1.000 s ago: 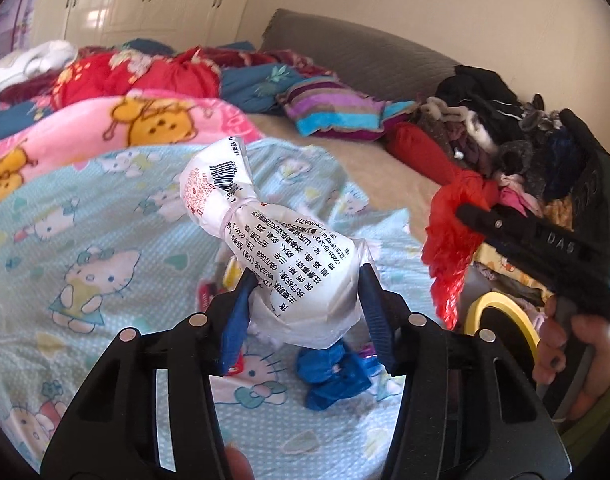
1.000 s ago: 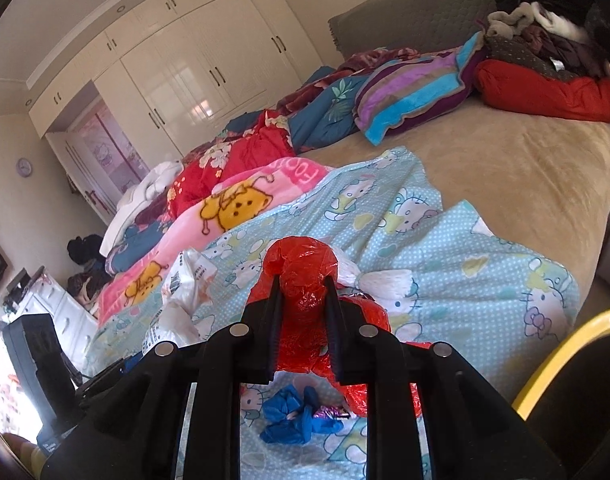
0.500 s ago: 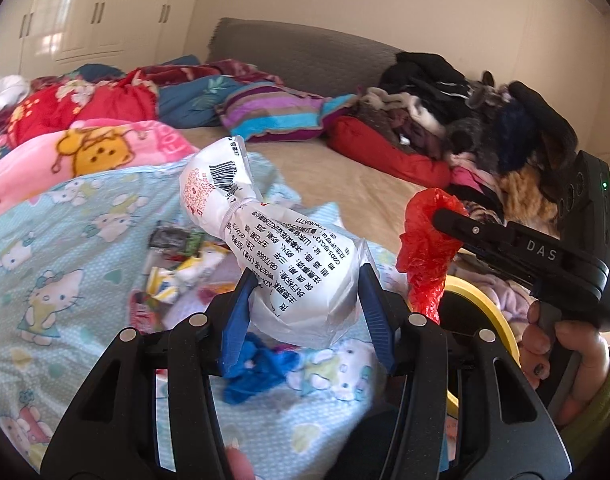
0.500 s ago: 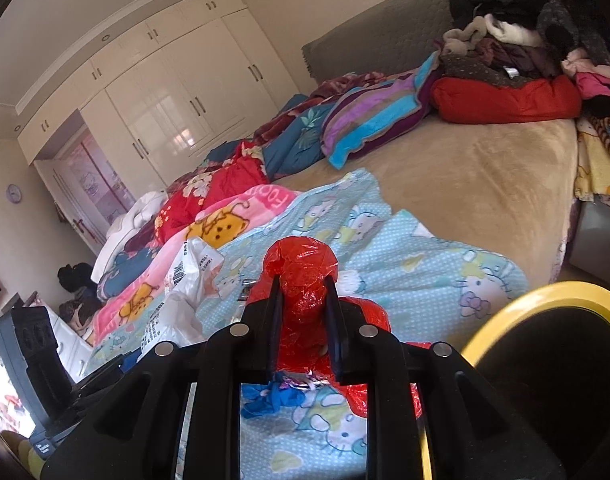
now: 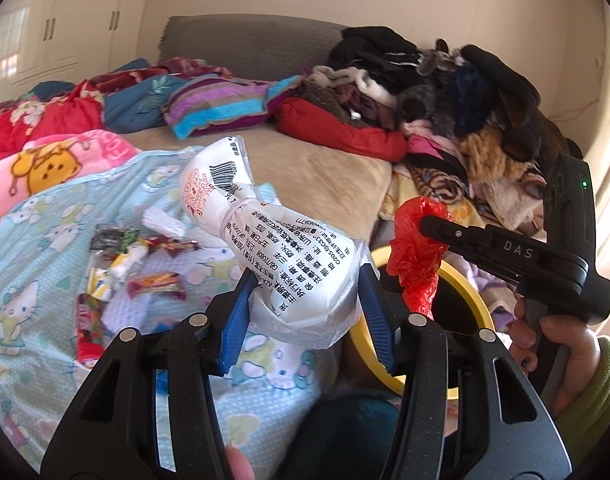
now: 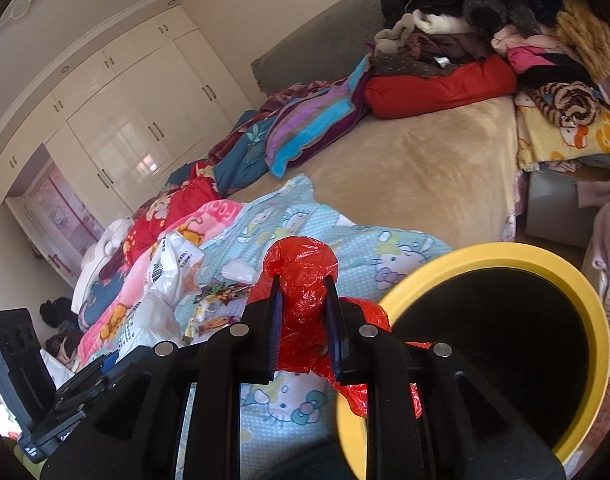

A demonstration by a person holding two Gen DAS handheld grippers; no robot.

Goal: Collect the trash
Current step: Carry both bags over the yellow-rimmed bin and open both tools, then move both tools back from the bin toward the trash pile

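- A bed [image 6: 425, 168] with a tan plush cover takes up most of the room.
- A light blue cartoon-cat sheet [image 5: 37, 280] lies over its near part.
- A pink blanket [image 5: 45, 160] with a yellow bear print is bunched beside that sheet.
- A purple and teal striped blanket [image 6: 313, 120] lies near the grey headboard [image 5: 245, 44].
- A red padded bundle [image 6: 441, 84] sits at the foot of a tall heap of clothes [image 5: 445, 80].
- White wardrobe doors [image 6: 145, 120] line the far wall.
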